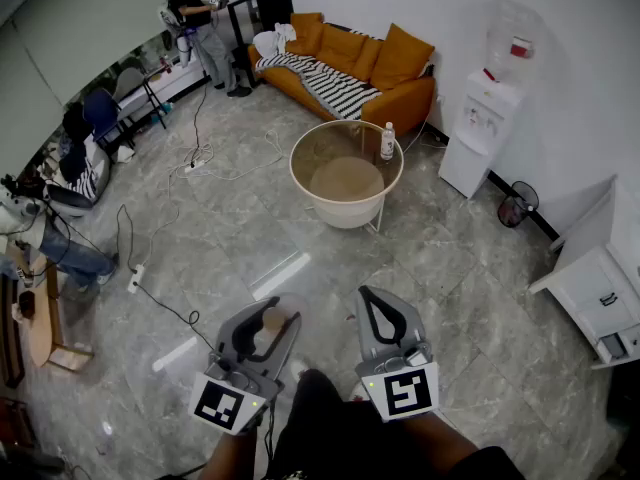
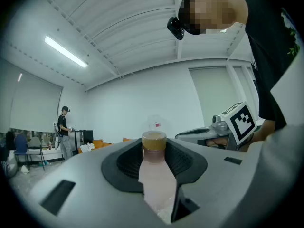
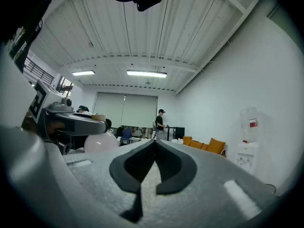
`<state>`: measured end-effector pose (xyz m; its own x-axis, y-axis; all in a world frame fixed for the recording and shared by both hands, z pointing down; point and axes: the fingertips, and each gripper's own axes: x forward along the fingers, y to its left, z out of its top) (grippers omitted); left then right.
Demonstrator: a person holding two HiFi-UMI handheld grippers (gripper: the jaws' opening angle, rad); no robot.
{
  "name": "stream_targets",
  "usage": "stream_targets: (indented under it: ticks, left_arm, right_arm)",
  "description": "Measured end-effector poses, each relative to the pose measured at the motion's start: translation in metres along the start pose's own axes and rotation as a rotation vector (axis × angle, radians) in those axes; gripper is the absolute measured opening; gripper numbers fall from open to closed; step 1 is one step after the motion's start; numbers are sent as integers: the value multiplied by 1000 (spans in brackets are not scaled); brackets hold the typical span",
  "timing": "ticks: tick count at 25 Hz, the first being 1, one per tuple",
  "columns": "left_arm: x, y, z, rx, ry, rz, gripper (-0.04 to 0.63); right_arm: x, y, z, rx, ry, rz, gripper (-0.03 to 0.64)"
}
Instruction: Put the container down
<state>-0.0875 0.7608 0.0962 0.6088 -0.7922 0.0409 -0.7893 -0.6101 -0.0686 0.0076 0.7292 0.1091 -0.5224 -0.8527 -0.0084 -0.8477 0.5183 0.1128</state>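
The container is a clear, pinkish jar with a tan lid. It is held above the grey marble floor, low in the head view. My left gripper is shut on it, one jaw on each side. In the left gripper view the container stands upright between the dark pads, its lid at the tips. My right gripper hangs beside it on the right, shut and empty. In the right gripper view the jaw tips meet, and the pink container shows at the left.
A round white table with a bottle on it stands ahead. An orange sofa and a water dispenser line the far wall. A white cabinet is at the right. Cables cross the floor at the left, and a person stands far back.
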Motion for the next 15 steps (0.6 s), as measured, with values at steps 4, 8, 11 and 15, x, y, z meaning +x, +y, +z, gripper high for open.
stream_targets:
  ticks: [4, 8, 11, 15]
  left_arm:
    - [0, -5, -1, 10, 13, 26, 147]
    - [4, -17, -4, 7, 11, 14, 147]
    - [-3, -23, -5, 2, 11, 11, 147]
    - [-7, -25, -2, 1, 7, 26, 147]
  right_arm:
    - [-2, -1, -4, 15, 17, 32, -6]
    - [-12, -4, -8, 15, 18, 33, -6]
    - [-17, 3, -8, -10, 14, 43, -5]
    - [-19, 5, -6, -29, 1, 38, -5]
